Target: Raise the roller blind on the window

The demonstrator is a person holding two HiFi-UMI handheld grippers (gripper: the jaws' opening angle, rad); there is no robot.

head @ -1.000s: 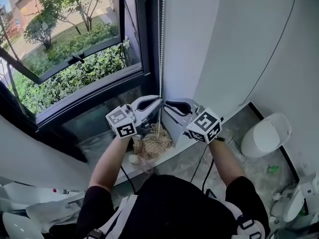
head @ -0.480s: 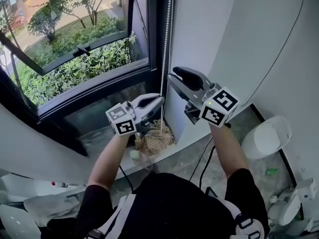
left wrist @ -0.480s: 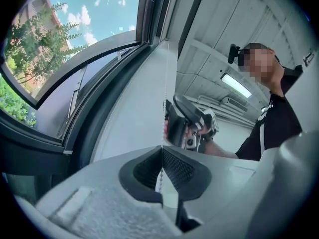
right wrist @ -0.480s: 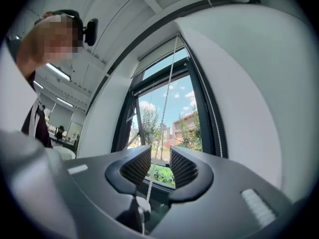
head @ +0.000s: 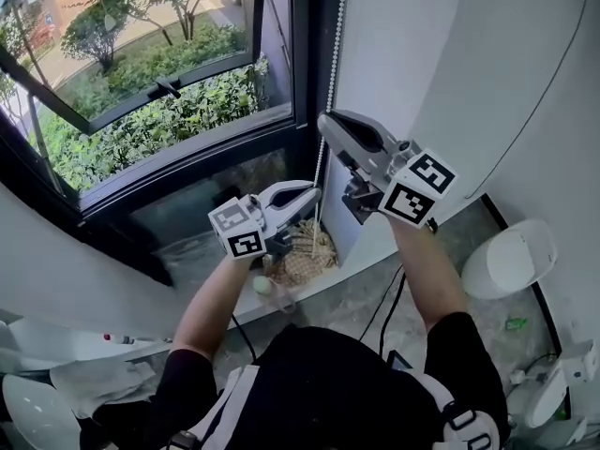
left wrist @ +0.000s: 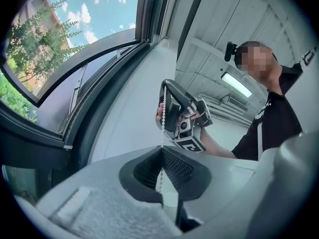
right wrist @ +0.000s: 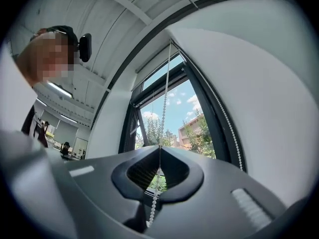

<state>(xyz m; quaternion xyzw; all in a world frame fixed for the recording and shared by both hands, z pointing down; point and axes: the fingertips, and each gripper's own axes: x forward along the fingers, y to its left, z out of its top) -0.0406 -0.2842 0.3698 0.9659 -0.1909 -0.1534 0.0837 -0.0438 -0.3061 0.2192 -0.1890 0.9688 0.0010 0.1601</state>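
Head view, white bead chain [head: 335,45], left tool [head: 316,194] clamping it, right tool [head: 324,121] just closed on it

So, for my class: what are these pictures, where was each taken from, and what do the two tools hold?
A person holds a two-jaw tool in each hand. One picture comes from a camera on their head, looking down; the others from cameras on each tool. The left gripper and, higher up, the right gripper are both shut on the blind's bead chain beside the window; the right jaws have just been closing on it. A woven basket lies on the ledge.
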